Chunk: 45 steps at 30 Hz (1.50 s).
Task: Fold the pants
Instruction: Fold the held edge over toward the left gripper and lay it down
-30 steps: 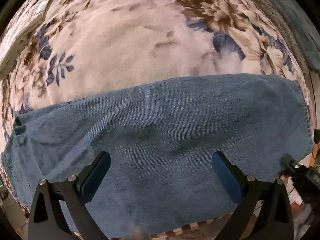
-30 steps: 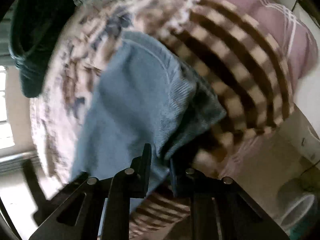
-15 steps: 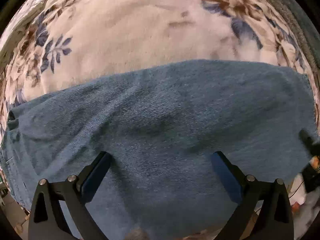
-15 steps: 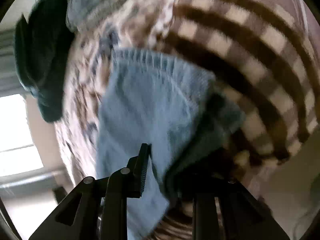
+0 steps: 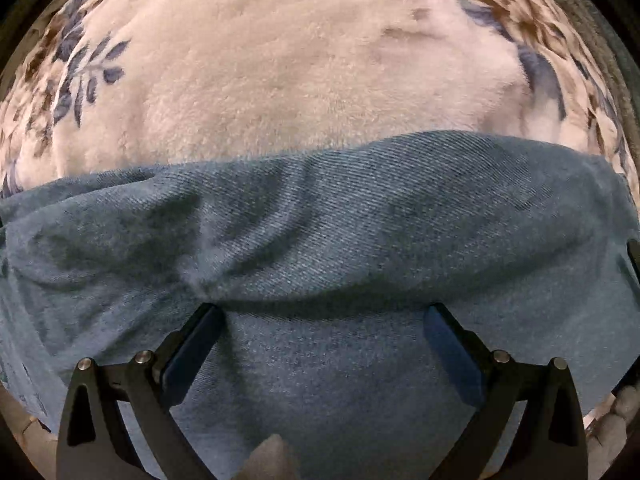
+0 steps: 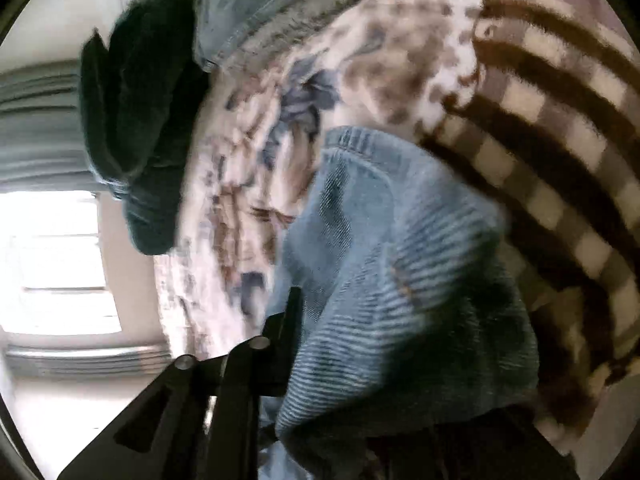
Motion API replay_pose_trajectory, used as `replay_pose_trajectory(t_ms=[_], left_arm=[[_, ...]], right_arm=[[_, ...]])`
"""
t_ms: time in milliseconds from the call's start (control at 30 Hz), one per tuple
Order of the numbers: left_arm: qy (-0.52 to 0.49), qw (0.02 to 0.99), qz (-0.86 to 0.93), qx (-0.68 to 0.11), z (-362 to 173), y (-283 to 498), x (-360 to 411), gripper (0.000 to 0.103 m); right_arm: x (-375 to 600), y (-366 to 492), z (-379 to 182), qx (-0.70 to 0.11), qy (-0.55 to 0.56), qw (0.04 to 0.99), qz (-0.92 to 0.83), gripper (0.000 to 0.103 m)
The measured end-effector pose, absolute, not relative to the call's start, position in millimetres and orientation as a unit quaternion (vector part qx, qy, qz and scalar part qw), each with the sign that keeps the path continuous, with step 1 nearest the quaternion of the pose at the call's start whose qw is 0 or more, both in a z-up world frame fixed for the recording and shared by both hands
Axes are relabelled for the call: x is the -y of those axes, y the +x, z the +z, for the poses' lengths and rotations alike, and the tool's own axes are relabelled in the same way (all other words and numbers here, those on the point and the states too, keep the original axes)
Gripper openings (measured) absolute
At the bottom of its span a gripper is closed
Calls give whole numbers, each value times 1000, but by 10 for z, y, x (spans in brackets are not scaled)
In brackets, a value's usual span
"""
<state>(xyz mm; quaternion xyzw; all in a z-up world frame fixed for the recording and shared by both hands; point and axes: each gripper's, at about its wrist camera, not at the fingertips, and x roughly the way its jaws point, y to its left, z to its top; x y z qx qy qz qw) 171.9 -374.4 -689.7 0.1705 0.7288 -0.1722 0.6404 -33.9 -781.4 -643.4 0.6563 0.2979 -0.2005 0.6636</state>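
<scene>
Light blue denim pants (image 5: 320, 232) lie across the floral fleece blanket (image 5: 312, 68) and fill the lower half of the left wrist view. My left gripper (image 5: 322, 320) is open, its blue-padded fingers (image 5: 192, 348) pressing down on the denim, with a ridge of cloth bunched just ahead of them. In the right wrist view my right gripper (image 6: 340, 340) is shut on the hem end of the pants (image 6: 400, 264), lifting it off the bed. The denim drapes over and hides the right finger; only the left finger (image 6: 288, 324) shows.
A dark green garment (image 6: 136, 128) and other folded denim (image 6: 256, 4) lie at the far end of the bed. A brown-and-cream checked blanket (image 6: 560, 140) covers the right side. A bright window (image 6: 52, 260) is at the left.
My left gripper has moved down onto the pants, and the cloth has bunched before its fingers. My right gripper has lifted and turned with the hem end, which now covers its right finger.
</scene>
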Motion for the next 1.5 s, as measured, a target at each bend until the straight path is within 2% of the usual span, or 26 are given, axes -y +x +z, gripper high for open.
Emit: replay_pose_trajectory(t_ms=[33, 67, 167, 200, 500, 800, 1067, 1167, 1233, 1267, 1333, 1367, 1400, 1467, 1500], left_arm=[[174, 638, -171, -731, -6919, 1760, 3800, 103], [174, 635, -169, -733, -6927, 1775, 3804, 103], [166, 633, -173, -736, -6903, 1835, 3831, 103], [159, 635, -177, -735, -6871, 1865, 3812, 103], [123, 664, -176, -716, -6583, 2110, 3342, 103], [47, 671, -117, -730, -6436, 2684, 1971, 103], [33, 706, -14, -707, -6088, 3226, 164, 103], [35, 715, 24, -698, -6001, 3357, -514, 103], [27, 717, 38, -696, -5969, 3405, -890, 103], [22, 717, 45, -695, -5956, 3417, -1041, 103], [4, 716, 52, -696, -5917, 3403, -1388, 103], [-3, 716, 56, -696, -5908, 3400, -1507, 103], [-10, 715, 57, -697, -5900, 3373, -1629, 103], [-32, 712, 48, -700, -5920, 3230, -1717, 103], [-41, 710, 43, -701, -5907, 3270, -1740, 103]], right_arm=[[7835, -300, -6556, -303, 672, 648, -191, 44], [7851, -274, -6653, -309, 683, 635, -188, 43], [7890, -172, -6688, -319, 672, 633, -215, 12], [7898, -137, -6647, -321, 666, 636, -222, 7], [7523, 105, -5652, -286, 605, 709, -225, 6], [6351, 815, -4925, -320, 556, 754, -142, 6], [4667, 1586, -4960, -385, 483, 784, -69, 6], [3838, 1872, -5147, -437, 388, 810, -52, 6], [3202, 2115, -5491, -516, 310, 798, -26, 9], [2920, 2249, -5687, -575, 265, 773, -28, 14], [2551, 2322, -5868, -633, 207, 746, -23, 21], [2408, 2327, -5859, -639, 184, 746, -18, 33], [2305, 2327, -5805, -638, 174, 750, -4, 52], [2217, 2324, -5724, -639, 189, 745, 35, 75], [2208, 2310, -5675, -641, 207, 738, 51, 76]])
